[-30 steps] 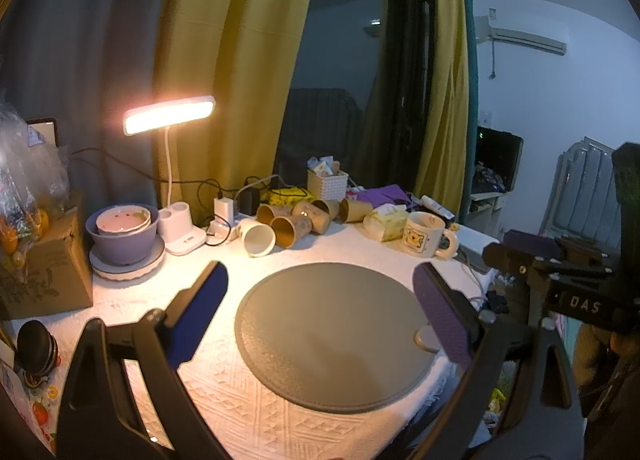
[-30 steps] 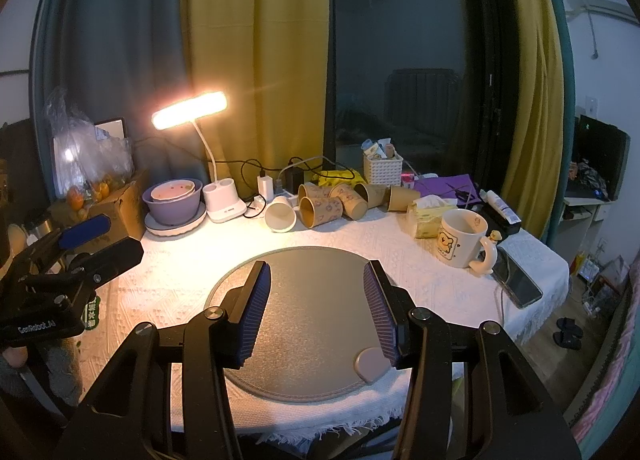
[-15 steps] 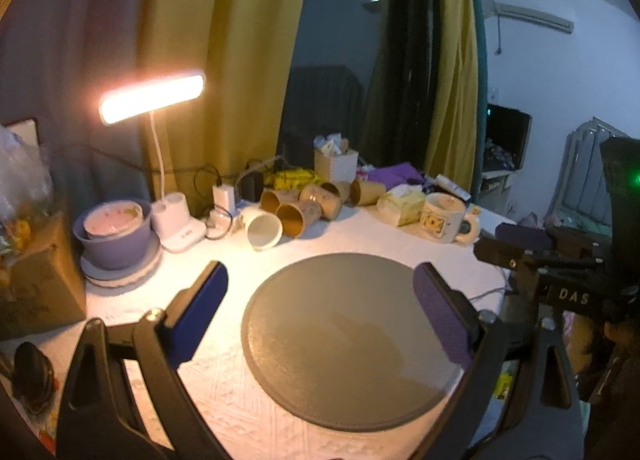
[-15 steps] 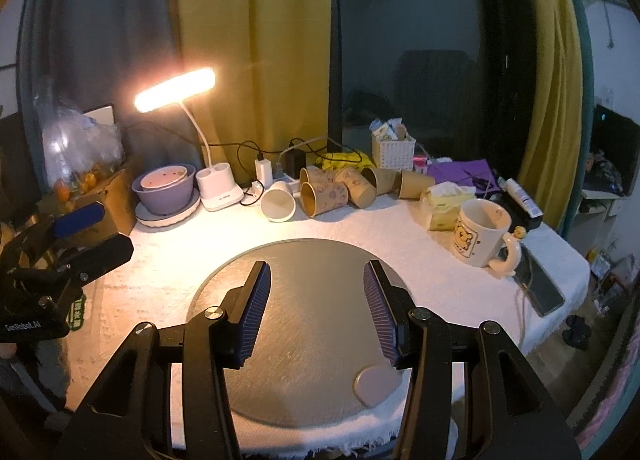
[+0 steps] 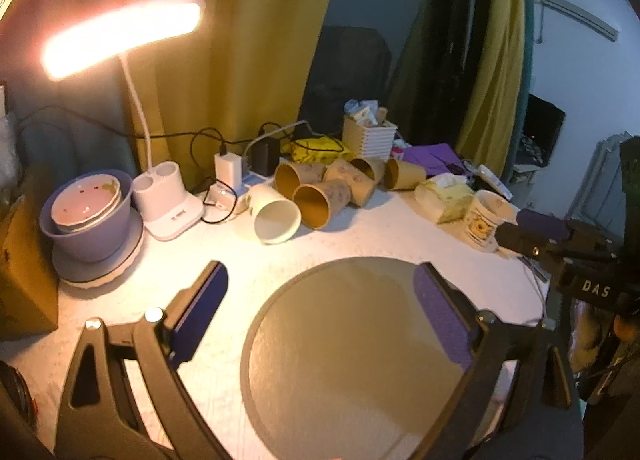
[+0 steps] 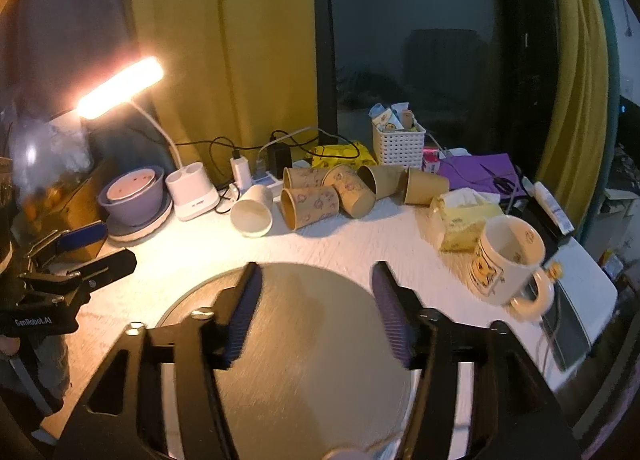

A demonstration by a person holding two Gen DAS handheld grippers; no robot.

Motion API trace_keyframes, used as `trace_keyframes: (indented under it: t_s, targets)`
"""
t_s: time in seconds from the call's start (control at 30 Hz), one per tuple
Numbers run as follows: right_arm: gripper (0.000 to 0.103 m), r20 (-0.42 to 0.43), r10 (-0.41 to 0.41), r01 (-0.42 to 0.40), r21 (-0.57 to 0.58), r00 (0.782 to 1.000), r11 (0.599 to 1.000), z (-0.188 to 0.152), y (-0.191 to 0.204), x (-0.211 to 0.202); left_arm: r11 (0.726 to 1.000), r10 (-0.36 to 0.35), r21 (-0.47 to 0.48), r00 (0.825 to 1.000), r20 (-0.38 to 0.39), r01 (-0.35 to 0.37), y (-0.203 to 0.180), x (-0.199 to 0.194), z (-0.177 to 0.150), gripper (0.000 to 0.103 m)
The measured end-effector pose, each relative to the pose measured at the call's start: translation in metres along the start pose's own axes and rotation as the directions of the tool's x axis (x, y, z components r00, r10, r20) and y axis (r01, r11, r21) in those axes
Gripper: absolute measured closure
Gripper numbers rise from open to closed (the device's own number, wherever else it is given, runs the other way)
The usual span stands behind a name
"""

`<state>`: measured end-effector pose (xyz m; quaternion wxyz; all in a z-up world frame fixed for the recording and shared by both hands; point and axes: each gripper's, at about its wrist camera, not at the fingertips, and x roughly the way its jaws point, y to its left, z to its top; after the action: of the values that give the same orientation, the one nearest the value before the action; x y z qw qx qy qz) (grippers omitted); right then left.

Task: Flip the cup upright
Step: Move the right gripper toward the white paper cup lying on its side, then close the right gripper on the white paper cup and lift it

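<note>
A white paper cup (image 5: pixel 274 213) (image 6: pixel 253 211) lies on its side at the back of the table, mouth toward me. Several brown paper cups (image 5: pixel 324 199) (image 6: pixel 312 205) lie on their sides beside it. My left gripper (image 5: pixel 320 312) is open and empty above the near left edge of a round grey mat (image 5: pixel 360 360). My right gripper (image 6: pixel 316 308) is open and empty over the same mat (image 6: pixel 304 380). Each gripper shows at the edge of the other's view, the right one (image 5: pixel 560 248) and the left one (image 6: pixel 76 260).
A lit desk lamp (image 5: pixel 120 35) with white base (image 5: pixel 168 199), a purple bowl stack (image 5: pixel 90 207), chargers and cables, a white basket (image 6: pixel 398 143), a tissue pack (image 6: pixel 464 219), a cartoon mug (image 6: pixel 508 260) and a phone (image 6: pixel 568 324) ring the mat.
Both grippers have moved forward toward the cups at the back of the table, which look larger and nearer. Both stay open and empty.
</note>
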<state>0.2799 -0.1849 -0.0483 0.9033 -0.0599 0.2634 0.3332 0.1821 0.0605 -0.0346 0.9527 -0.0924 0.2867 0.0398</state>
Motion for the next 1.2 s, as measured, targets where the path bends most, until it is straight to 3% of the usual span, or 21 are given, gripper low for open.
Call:
trace_keyframes:
  t_s: [0.3, 0.87, 1.2]
  targets:
    - [0.040, -0.034, 0.030, -0.029, 0.013, 0.999, 0.999, 0.032, -0.027, 0.066, 0.999, 0.047, -0.017, 0.997, -0.056, -0.048, 0.014, 0.069, 0.026, 0.008]
    - [0.040, -0.118, 0.092, -0.082, 0.086, 0.989, 0.993, 0.051, -0.072, 0.188, 0.988, 0.125, -0.075, 0.978, -0.166, -0.139, 0.046, 0.207, 0.057, 0.008]
    - [0.040, -0.141, 0.123, -0.105, 0.130, 0.982, 0.986, 0.044, -0.085, 0.211, 0.975, 0.195, -0.050, 0.944, -0.267, -0.215, 0.053, 0.257, 0.048, 0.010]
